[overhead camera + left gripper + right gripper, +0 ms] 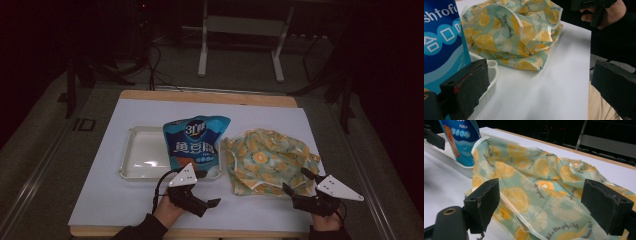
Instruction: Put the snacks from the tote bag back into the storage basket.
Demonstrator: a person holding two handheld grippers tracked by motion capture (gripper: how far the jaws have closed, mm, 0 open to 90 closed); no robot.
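Right gripper (541, 207) – perhaps touching bag (544, 185)

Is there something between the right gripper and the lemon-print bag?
Nothing visible. The right gripper is open at the near edge of the lemon-print bag, and in the right gripper view the fabric lies directly between its jaws.

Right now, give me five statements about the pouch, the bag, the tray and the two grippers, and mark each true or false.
1. The blue pouch lies in the white tray. True.
2. The lemon-print bag lies inside the tray. False: it lies on the white sheet beside the tray.
3. The right gripper is open, with the bag ahead of its jaws. True.
4. The left gripper is shut on the pouch. False: its jaws stand wide apart and hold nothing.
5. The bag is smooth and flat. False: it is crumpled.
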